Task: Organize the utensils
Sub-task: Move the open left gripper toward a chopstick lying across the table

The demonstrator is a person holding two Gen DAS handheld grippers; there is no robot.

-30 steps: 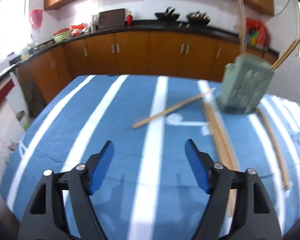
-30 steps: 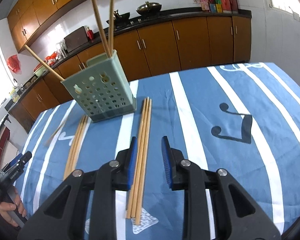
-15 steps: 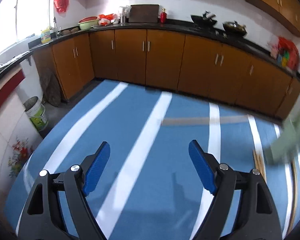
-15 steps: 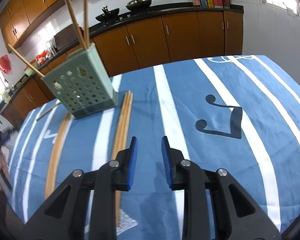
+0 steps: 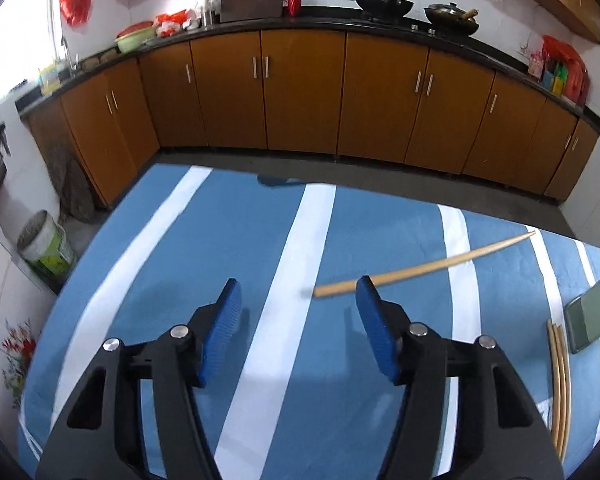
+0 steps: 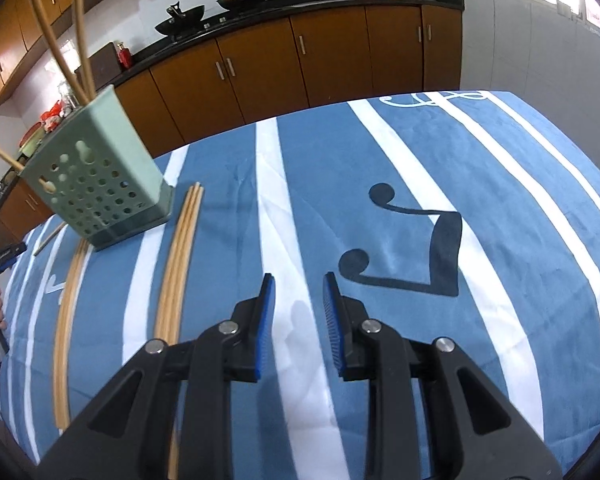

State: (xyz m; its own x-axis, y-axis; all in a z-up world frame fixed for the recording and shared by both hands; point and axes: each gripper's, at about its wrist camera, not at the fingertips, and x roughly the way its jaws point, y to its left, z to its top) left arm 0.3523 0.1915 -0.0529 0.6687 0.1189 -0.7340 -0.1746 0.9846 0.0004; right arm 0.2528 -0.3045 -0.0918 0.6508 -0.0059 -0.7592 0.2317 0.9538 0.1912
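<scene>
Lying beyond closing jaws: chopstick [image 5: 424, 269].

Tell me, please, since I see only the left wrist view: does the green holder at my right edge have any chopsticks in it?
Observer: Yes. The right wrist view shows standing chopsticks sticking up out of the green holder.
Operator: Thank you. Is anything lying on its far side?
Observer: A bundle of chopsticks lies flat on the striped cloth right beside the holder.
Operator: Is the right gripper carrying one?
Observer: No. The right gripper has a narrow gap and nothing between its pads.
</scene>
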